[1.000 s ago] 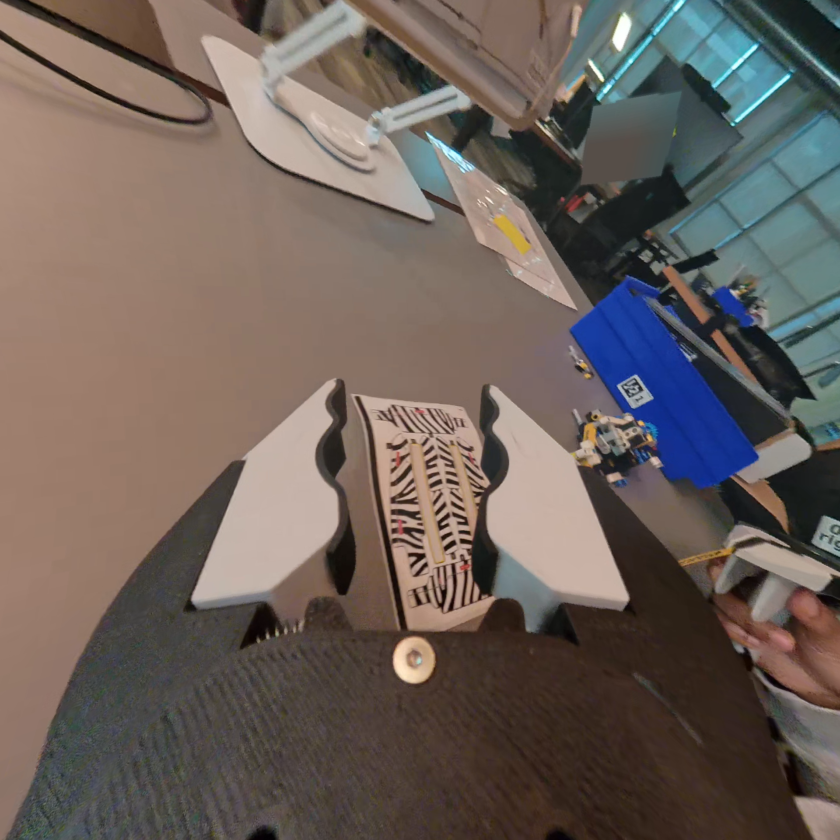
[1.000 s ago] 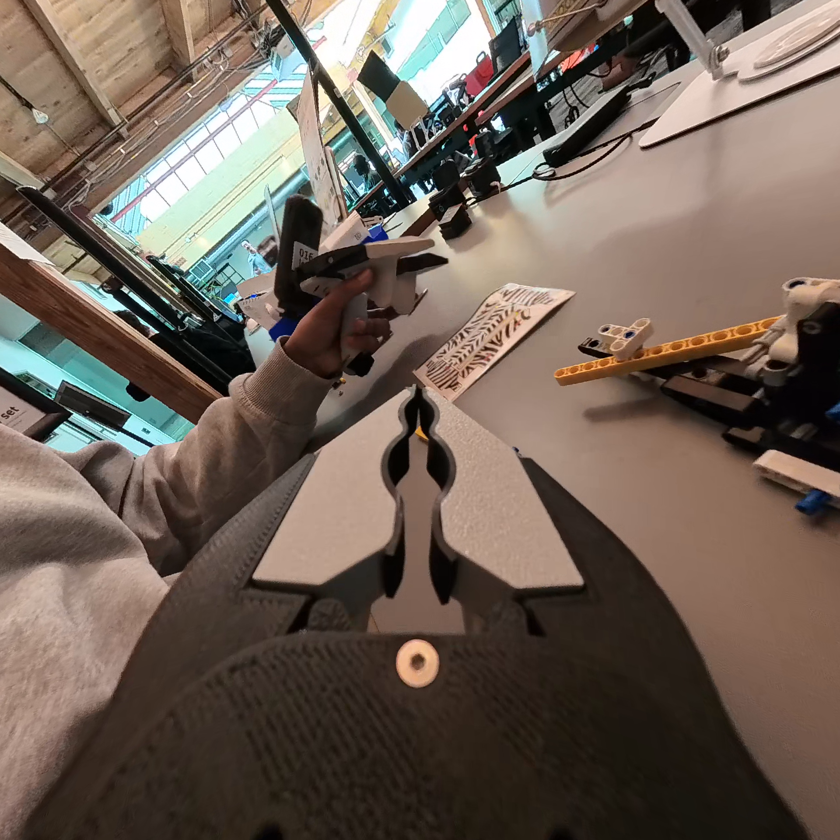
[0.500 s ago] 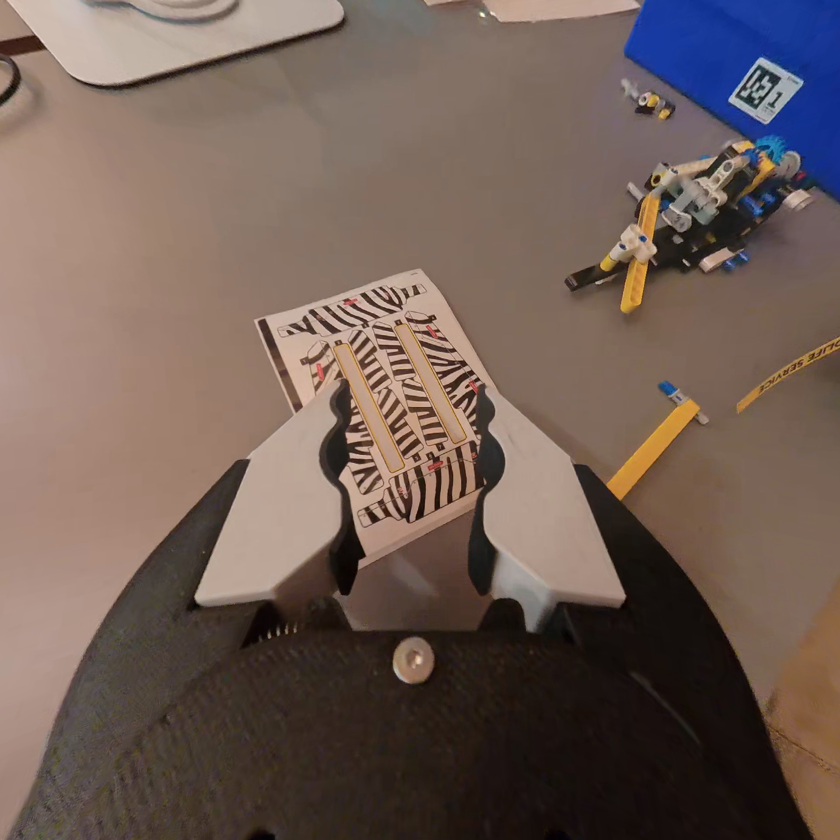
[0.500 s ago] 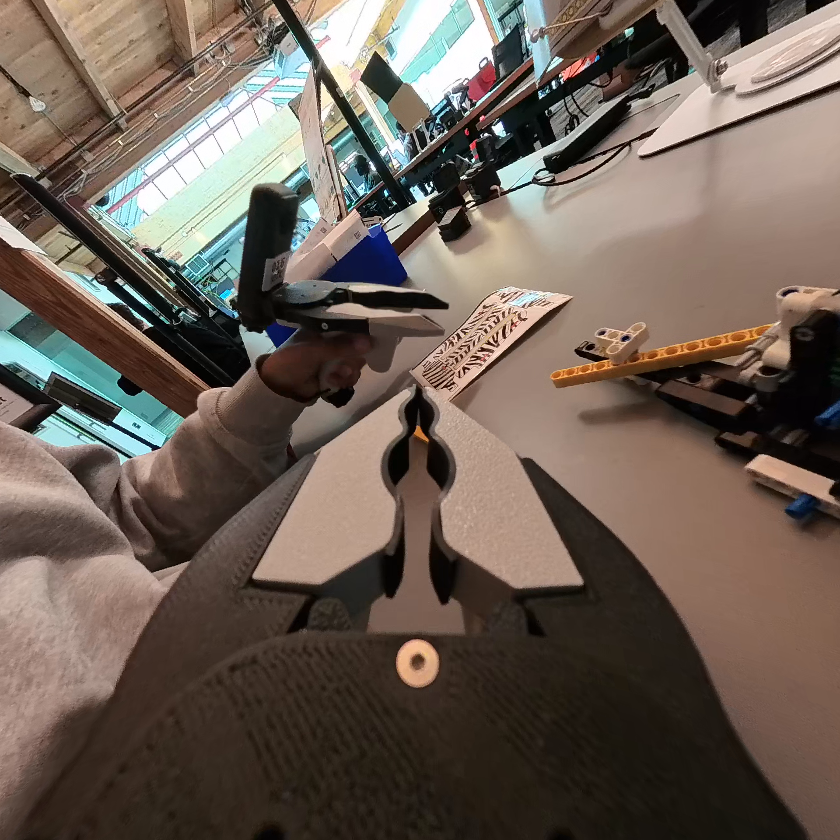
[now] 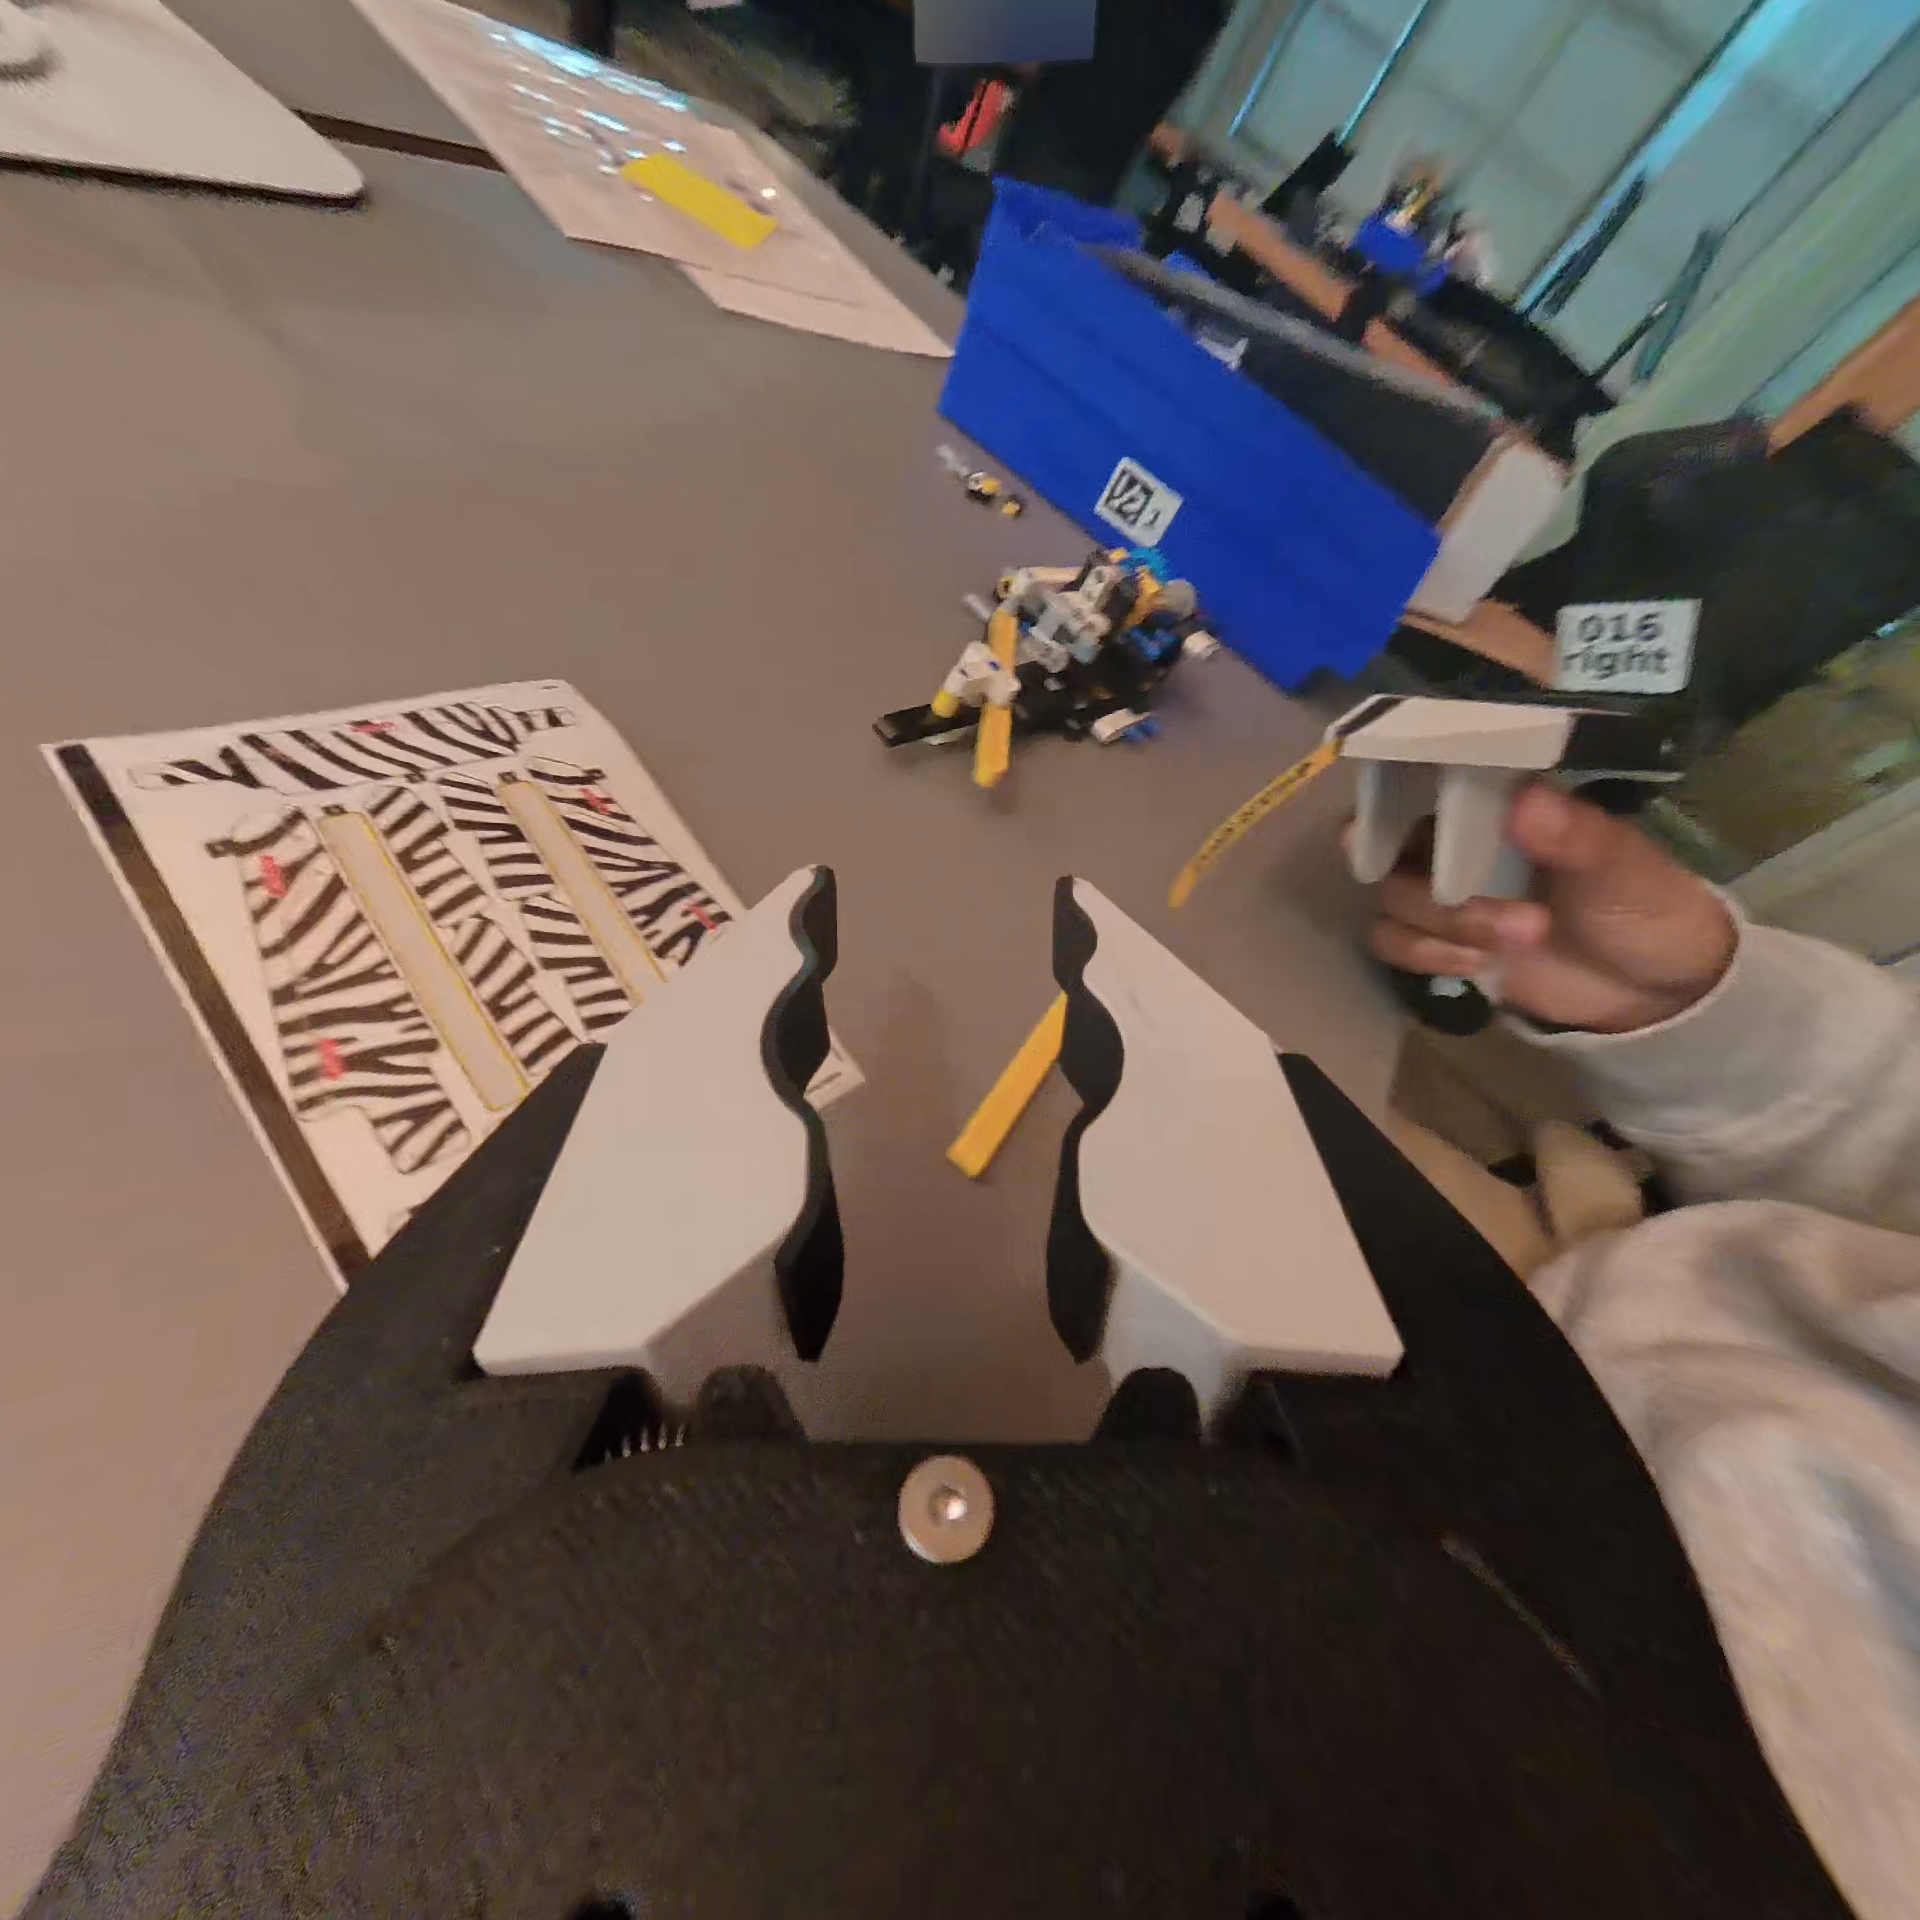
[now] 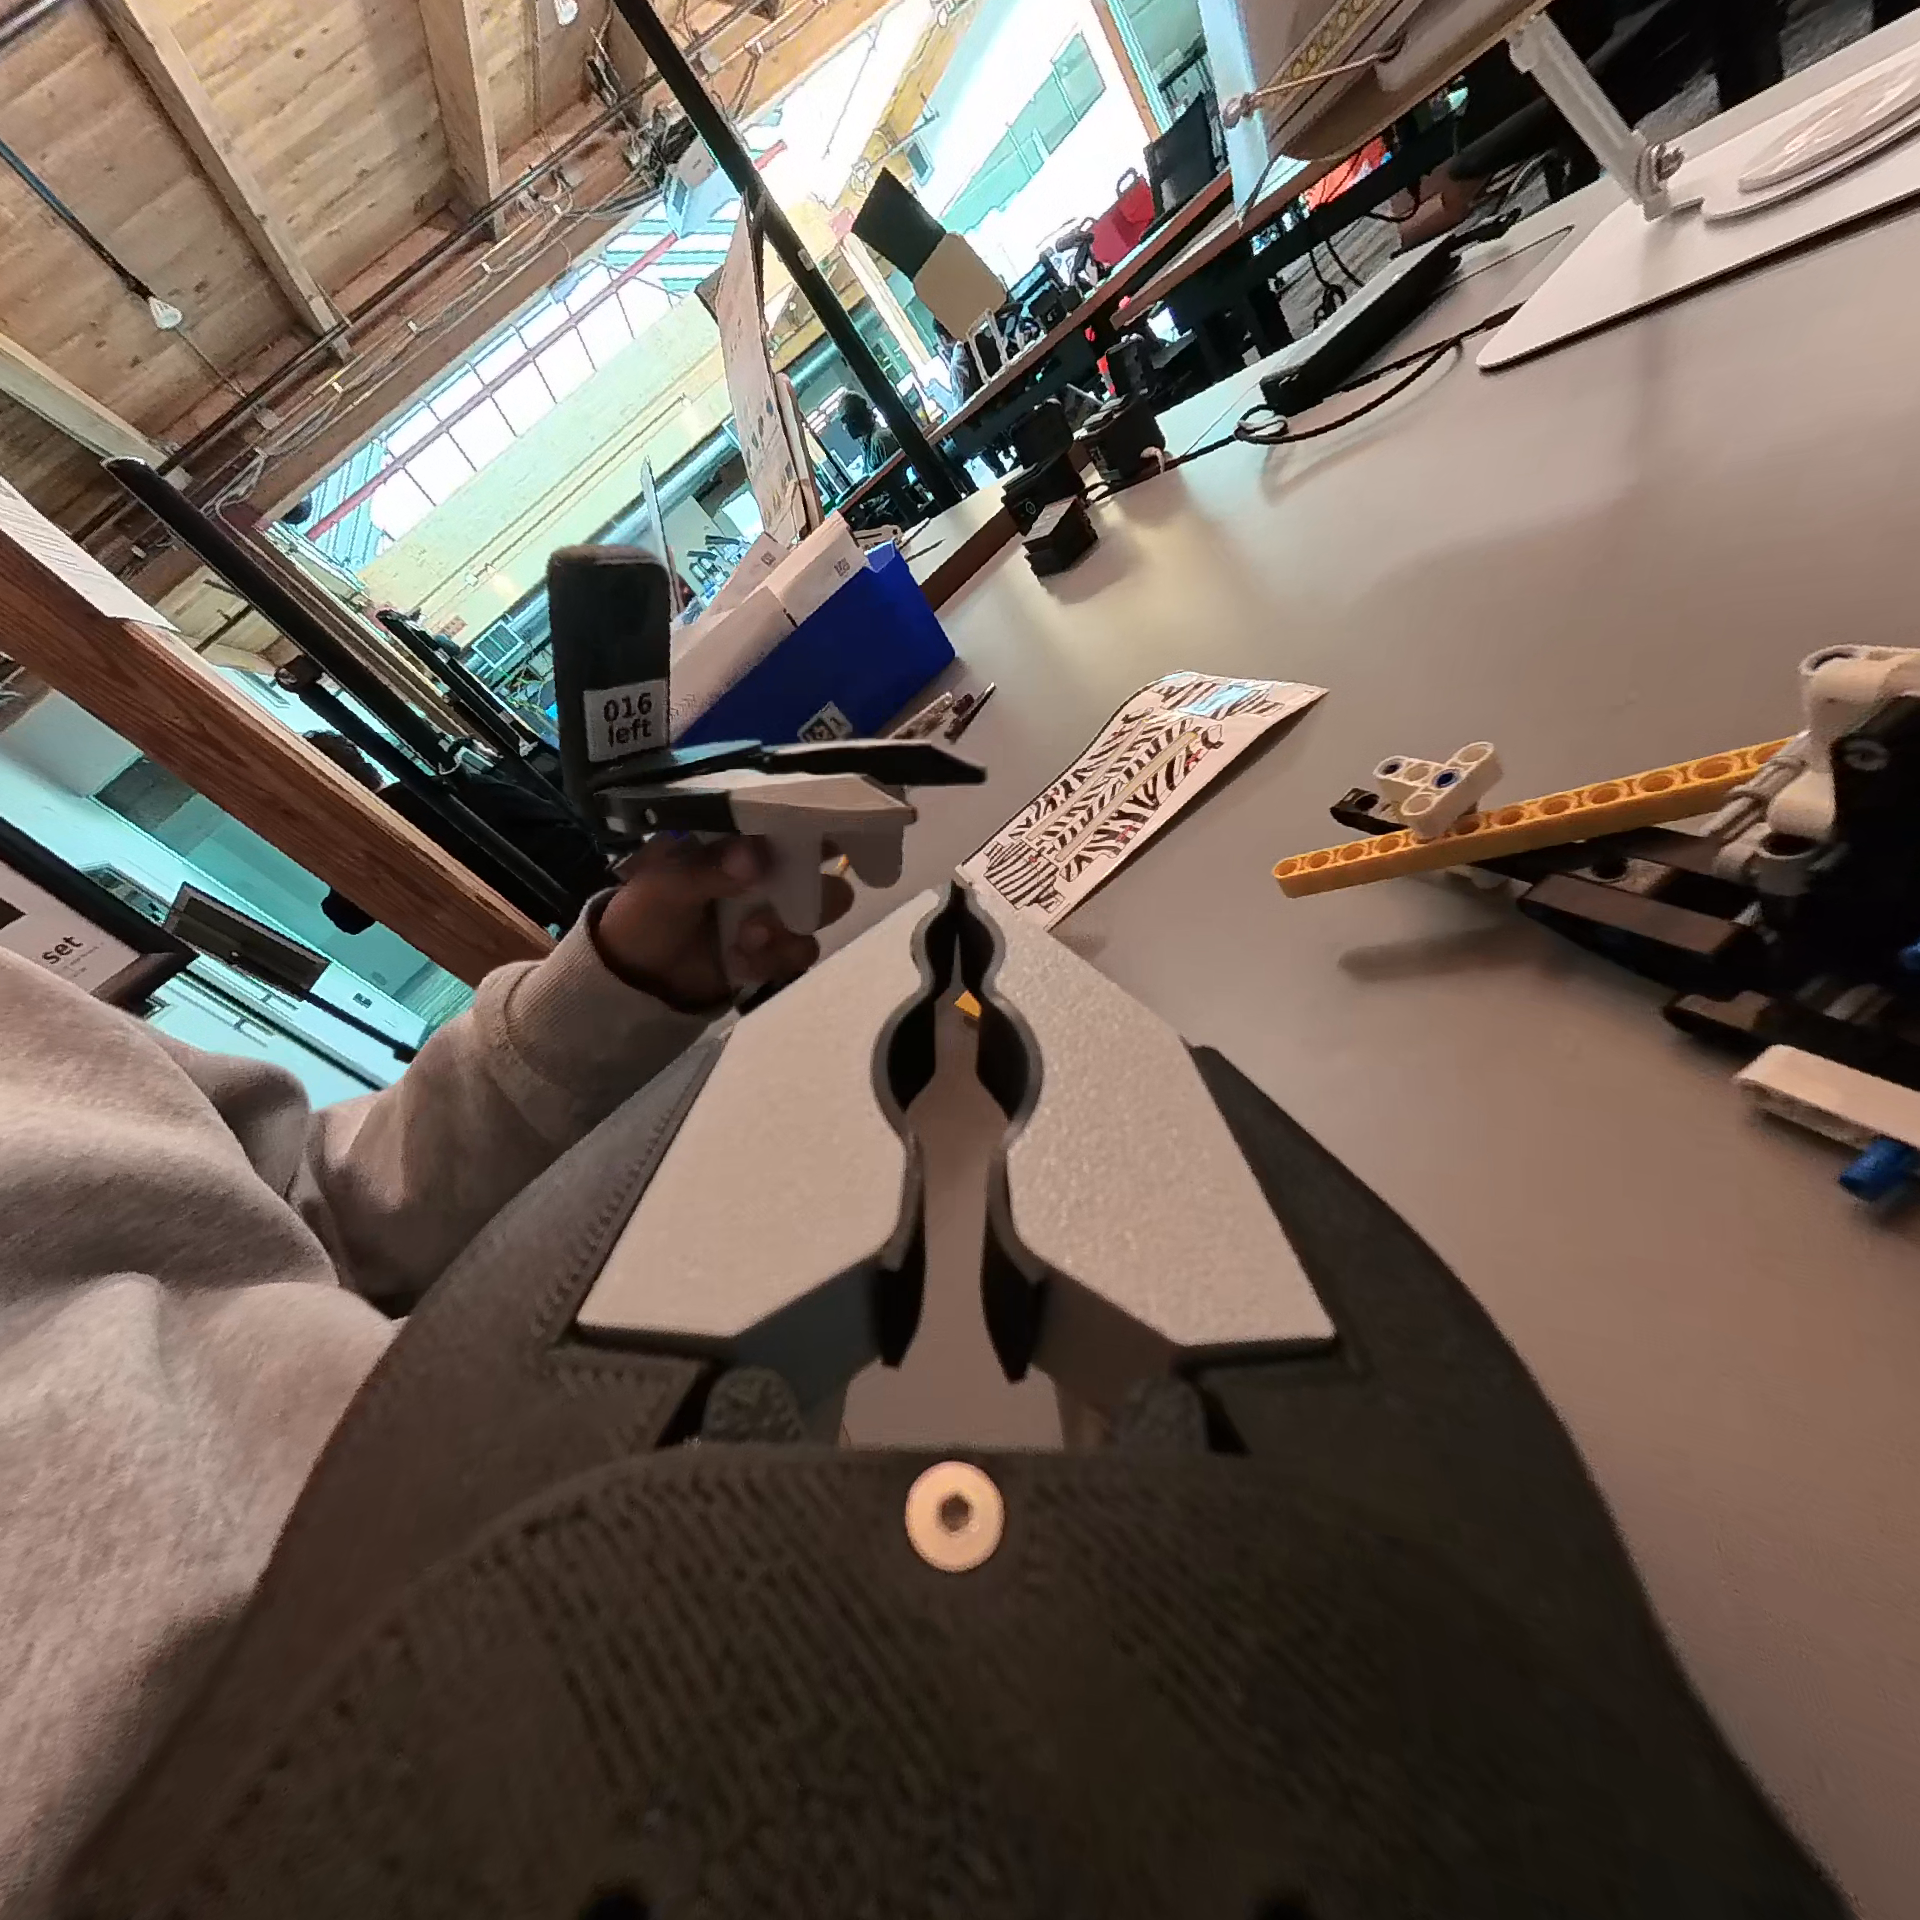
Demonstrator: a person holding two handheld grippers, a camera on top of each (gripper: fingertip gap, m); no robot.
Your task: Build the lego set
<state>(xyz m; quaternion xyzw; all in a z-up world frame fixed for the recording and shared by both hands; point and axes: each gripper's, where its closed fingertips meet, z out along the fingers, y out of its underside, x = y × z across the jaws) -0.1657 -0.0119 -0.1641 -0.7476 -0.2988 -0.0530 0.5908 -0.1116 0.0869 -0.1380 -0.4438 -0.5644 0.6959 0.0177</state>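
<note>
My left gripper is open and empty, low over the grey table, with a loose yellow beam lying between its fingers. It also shows in the right wrist view, held by a hand. My right gripper is shut; in the left wrist view a thin yellow strip hangs from its tip. The part-built Lego model, black, white, blue and yellow, stands farther out. A zebra-striped sticker sheet lies to the left.
A blue bin stands behind the model, with small loose parts beside it. Clear bags and papers and a white stand base lie at the back. A power strip with cable sits far off. The table edge is at my right.
My left gripper has swung from over the sticker sheet to the right, so the loose yellow beam now lies between its open fingers. The right gripper has stayed shut and hardly moved.
</note>
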